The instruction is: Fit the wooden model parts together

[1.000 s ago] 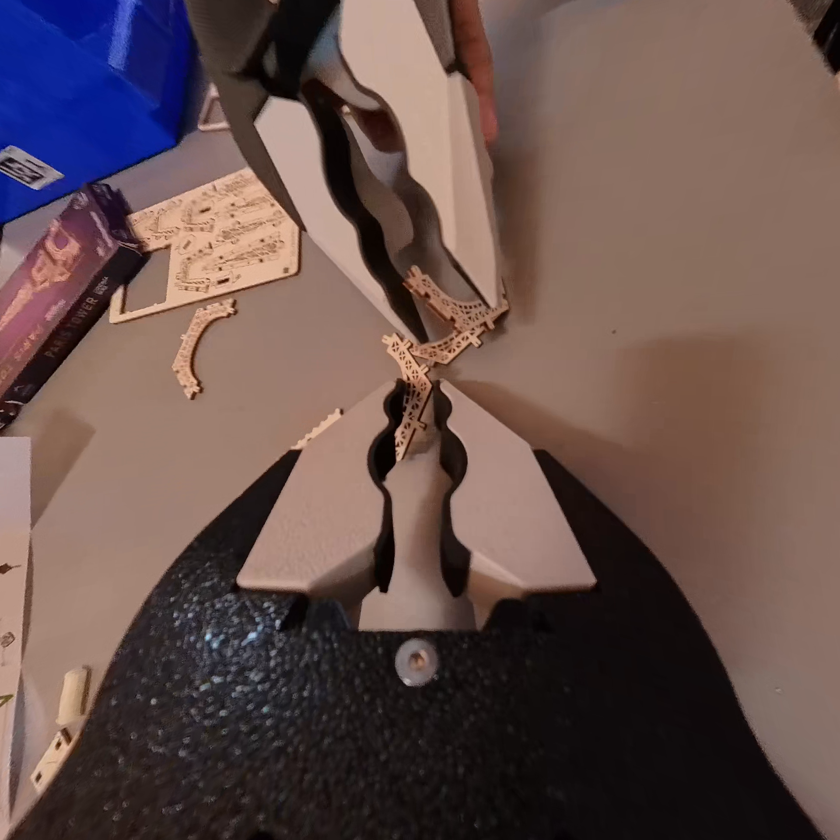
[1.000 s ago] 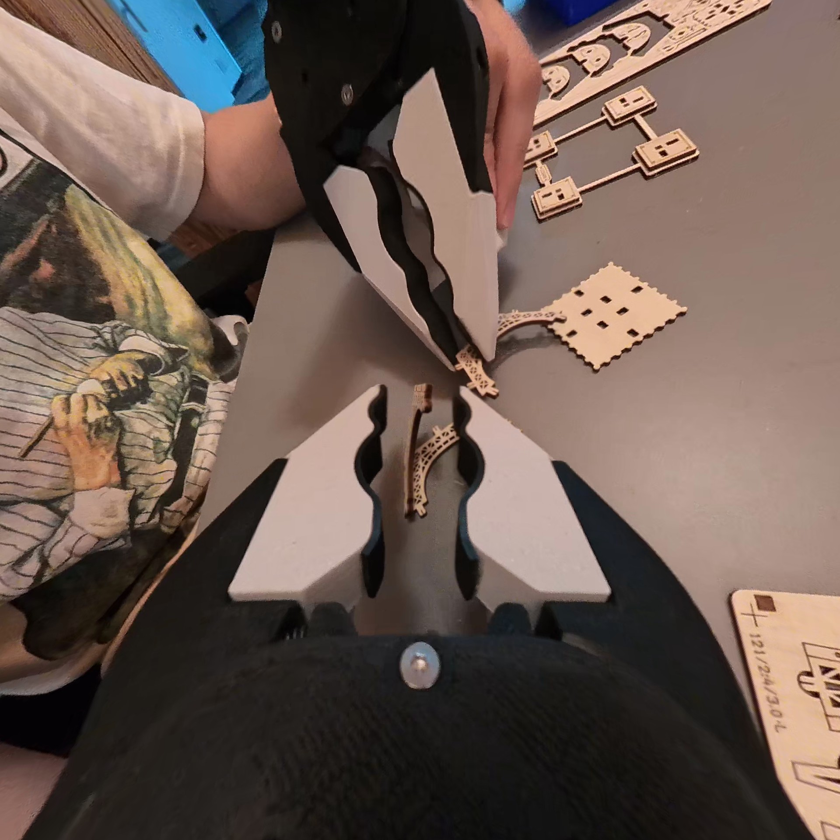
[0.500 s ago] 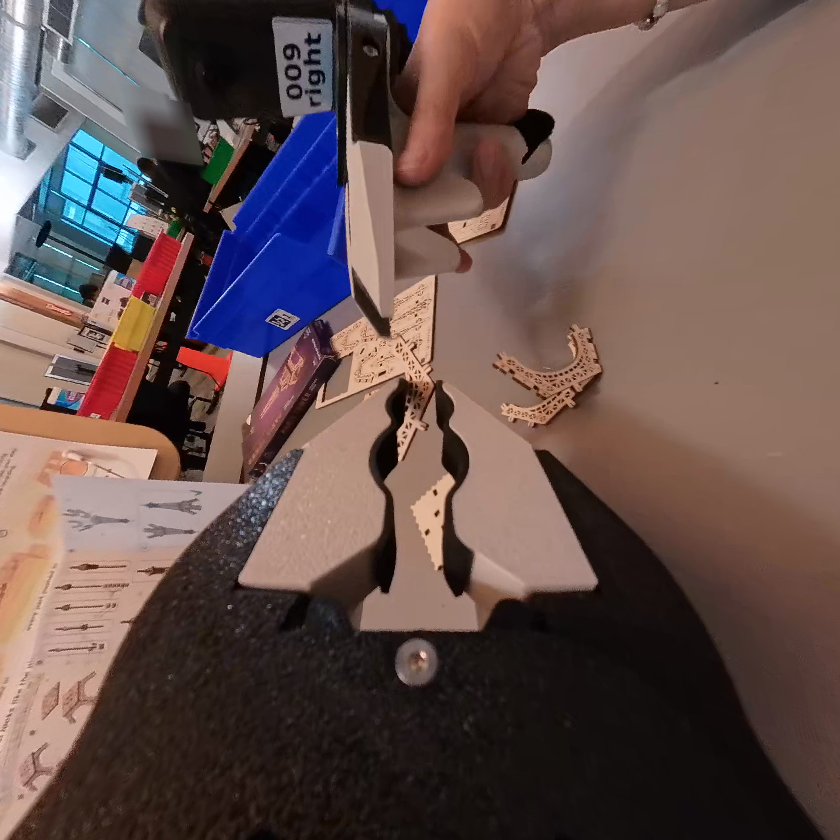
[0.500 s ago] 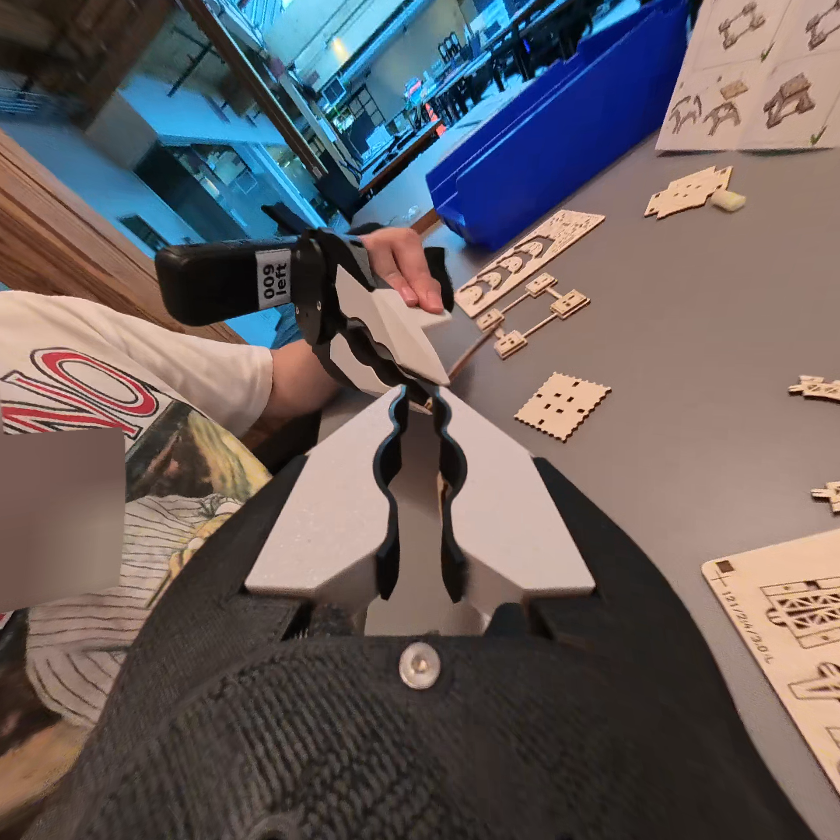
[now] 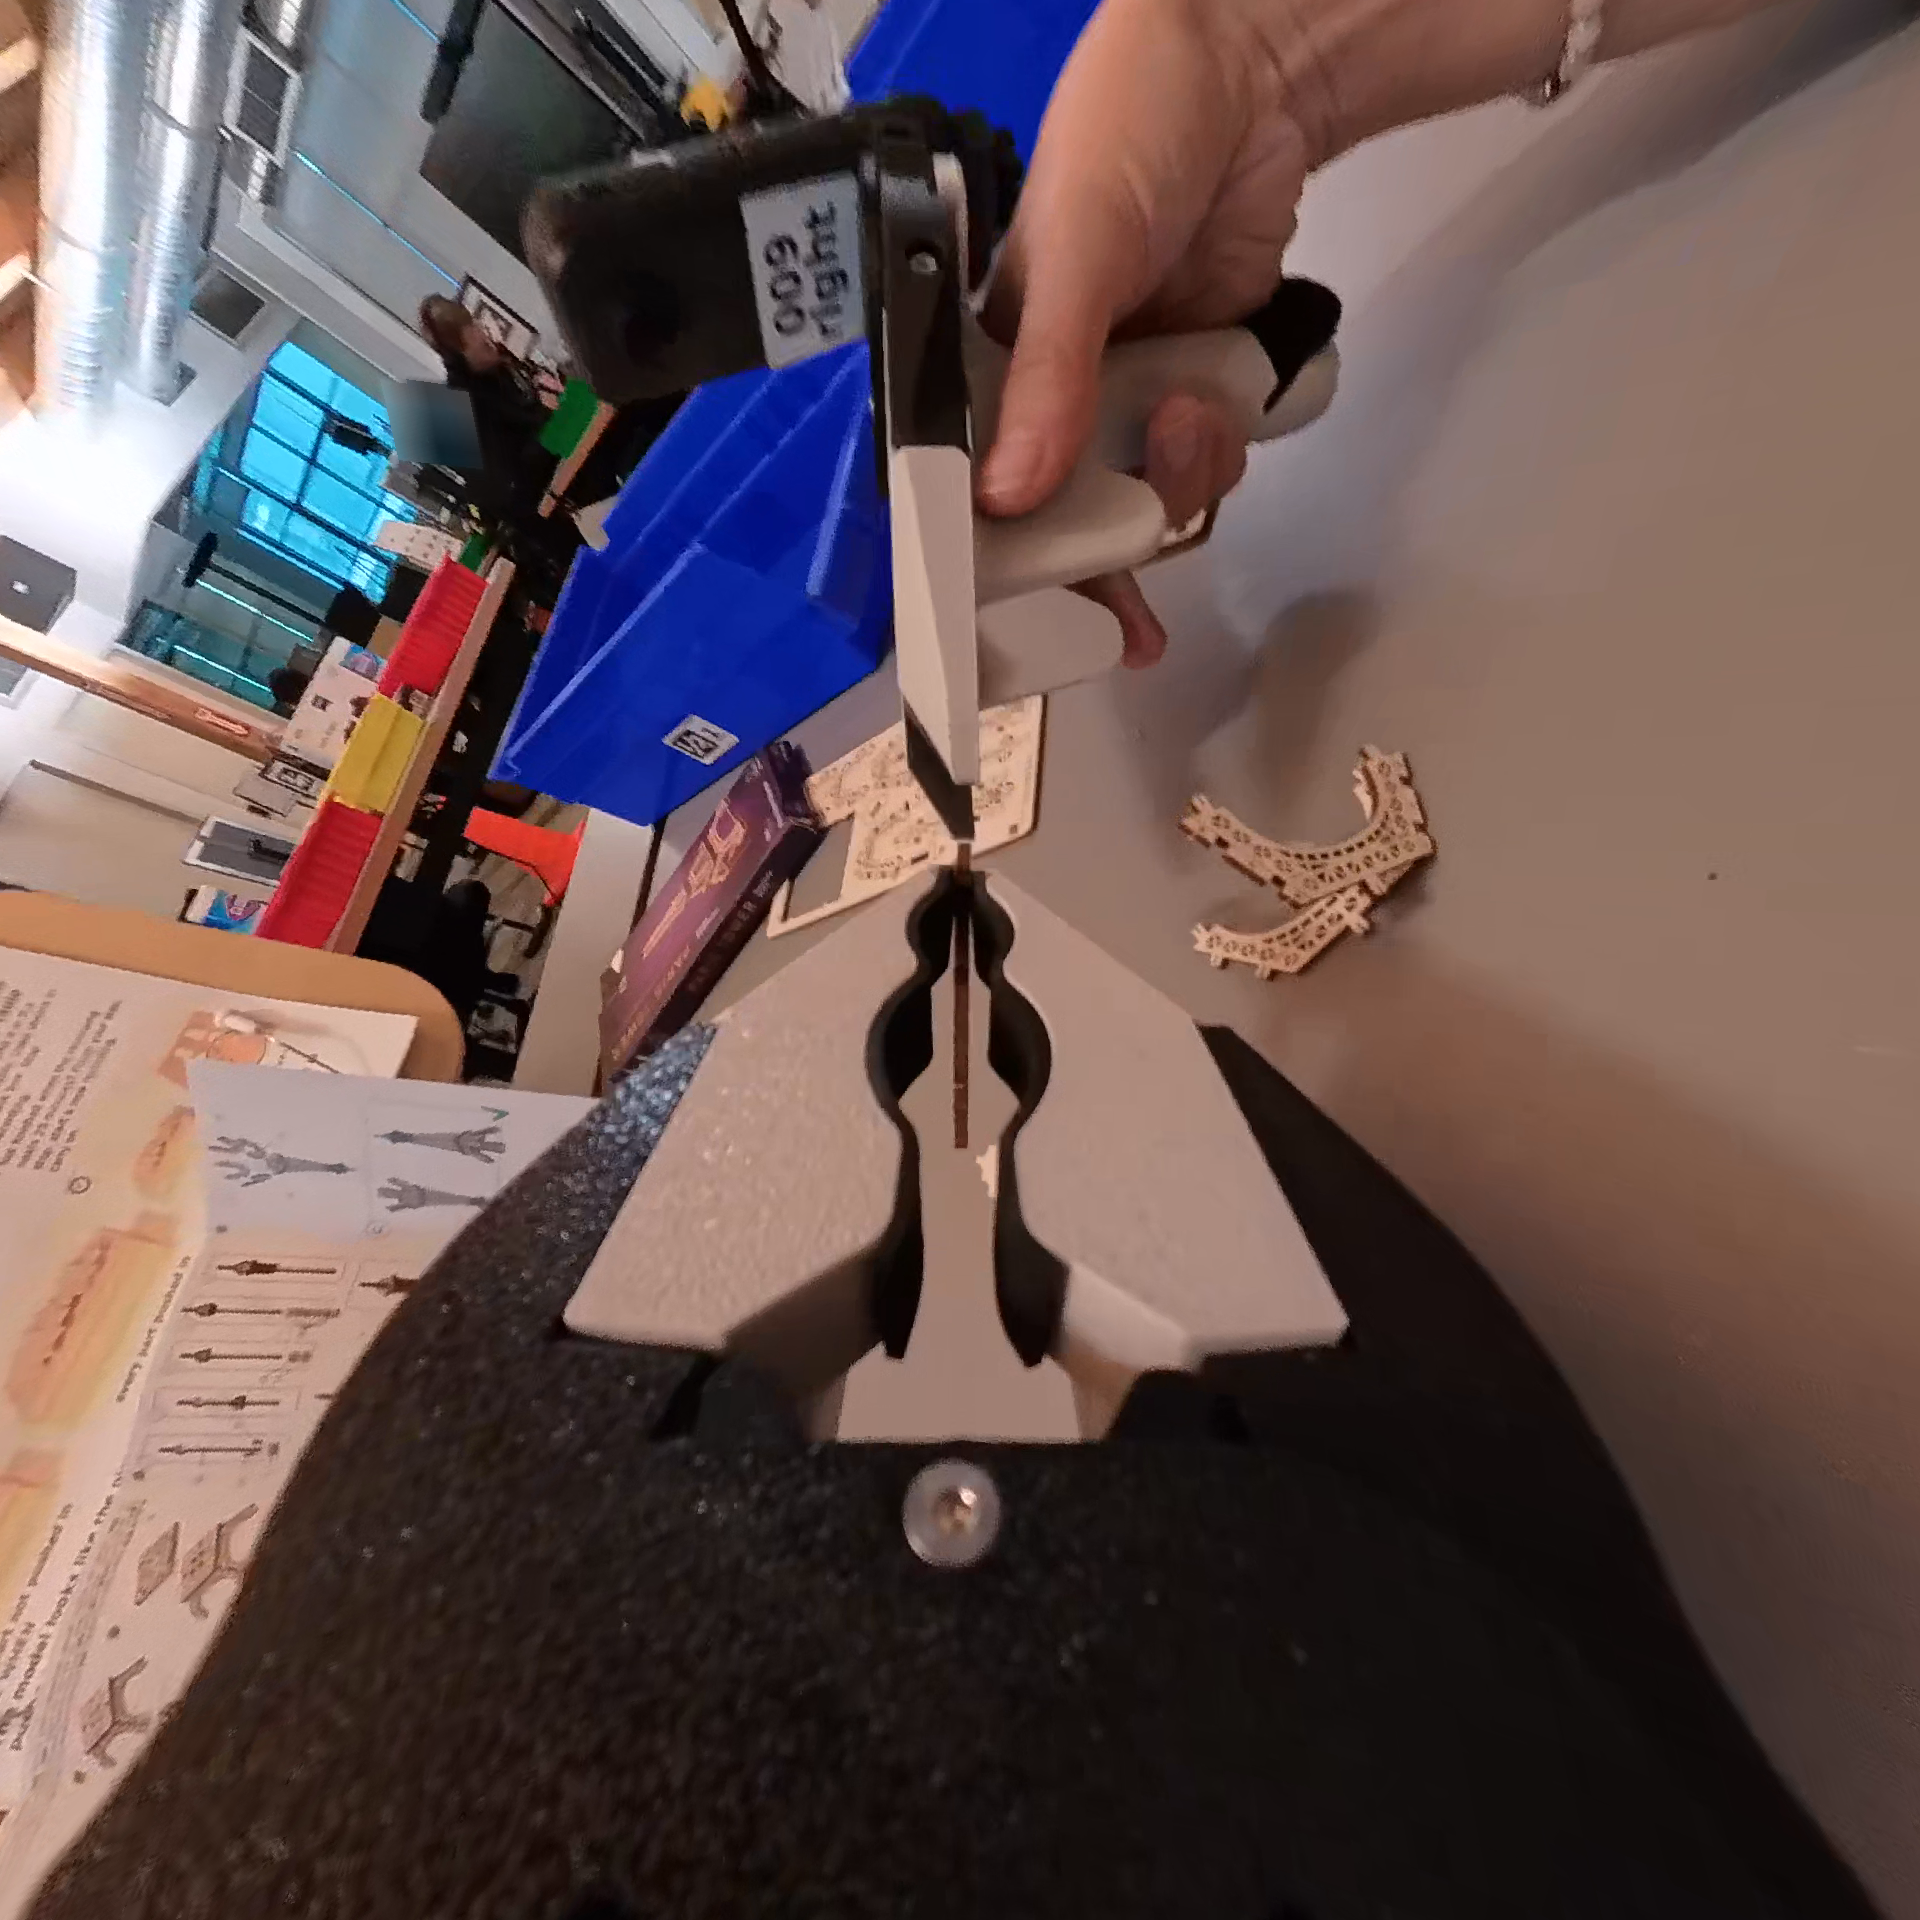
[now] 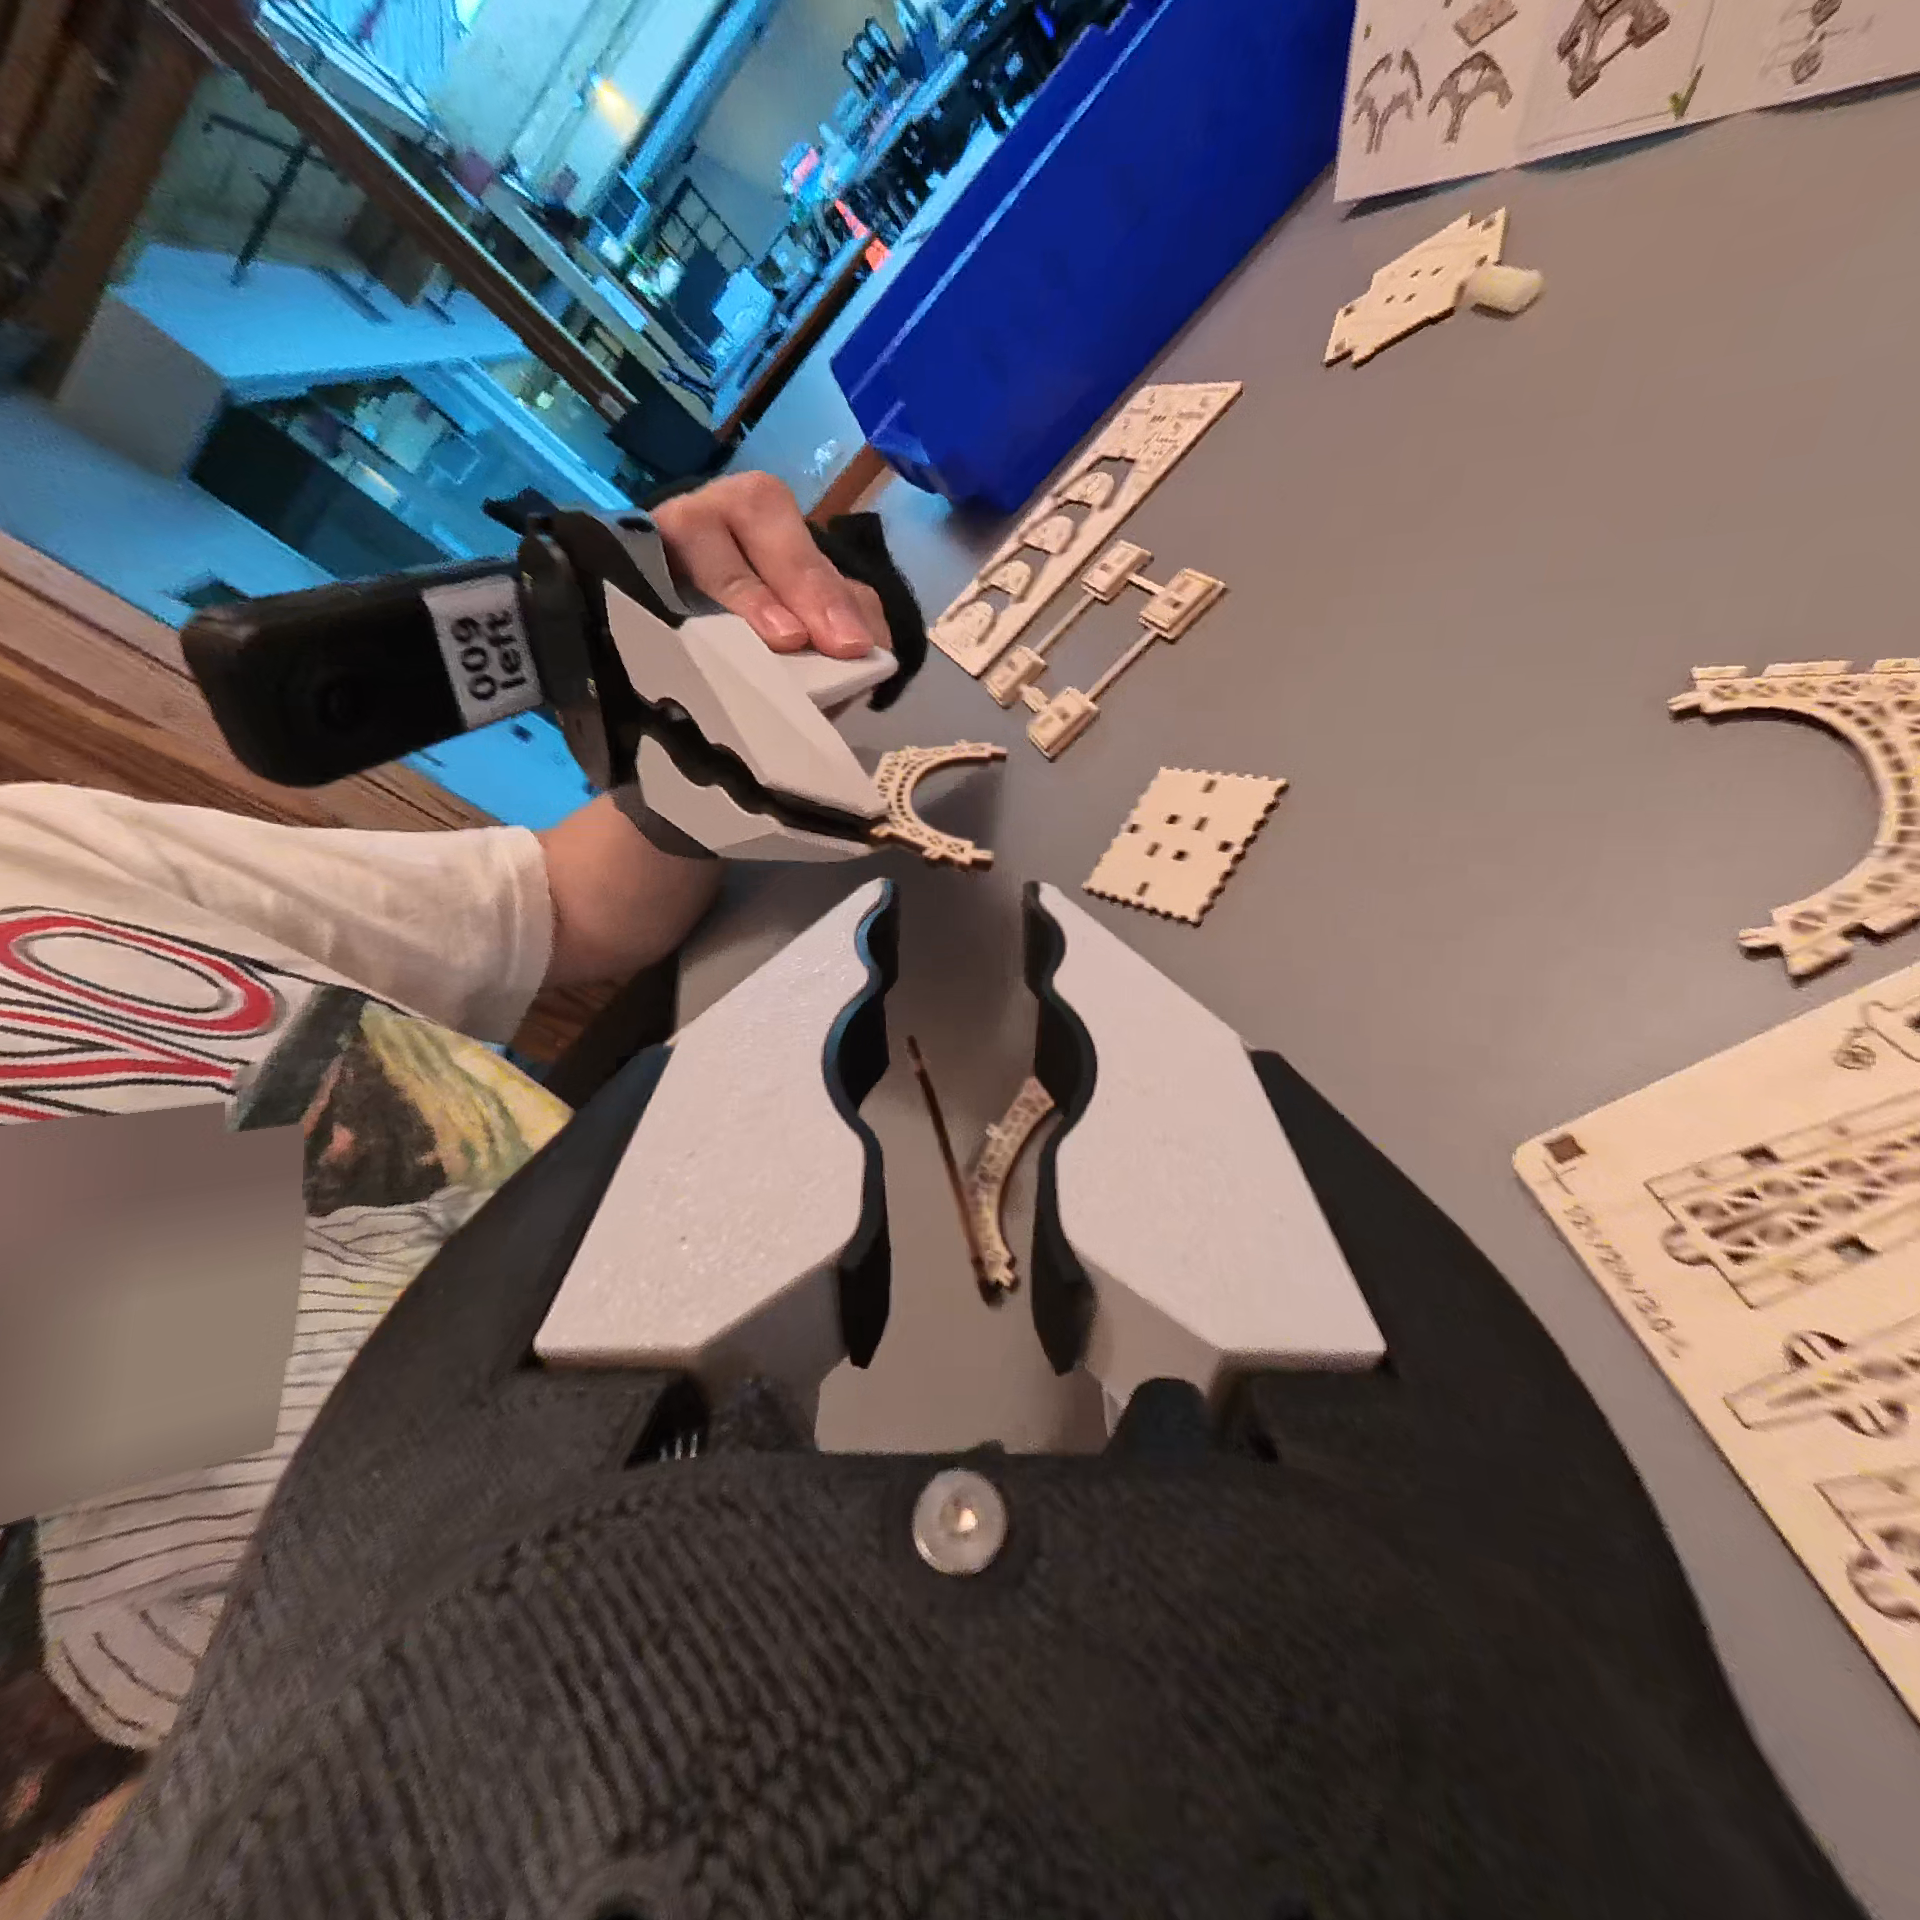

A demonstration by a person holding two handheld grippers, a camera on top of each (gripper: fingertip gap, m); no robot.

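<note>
Wooden arch piece (image 6: 925,800): lattice-cut, off the table and gripped by one end. In my left wrist view I see it only edge-on, as a thin dark strip running down the gap.
Left tongs (image 5: 961,883): tips pinched together on that wooden arch piece. The tongs lie roughly level, with a hand (image 6: 779,582) over the top.
Right tongs (image 6: 956,899): fingers clearly apart with a wide gap between the tips, clamping nothing that I can make out.
Second arch piece (image 6: 1003,1164): sits in the gap of the right tongs, one end against the inner pad on the right side. I cannot tell whether it lies on the table or hangs from that pad.
Tong tips: in the left view the right tongs point down, their tip just above the left tongs' tip.
Table (image 6: 1455,623): grey, with loose parts spread out.
Square slotted plate (image 6: 1184,842): flat, just beyond the right tongs.
Large arch (image 6: 1849,810): flat, far right.
Part sheet (image 6: 1766,1195): uncut, at the near right edge.
Pair of small arches (image 5: 1320,873): stacked loosely, beside the left tongs.
Purple box (image 5: 707,914): beside a blue bin (image 5: 727,582).
Instruction sheets (image 5: 208,1299): left of the left tongs.
</note>
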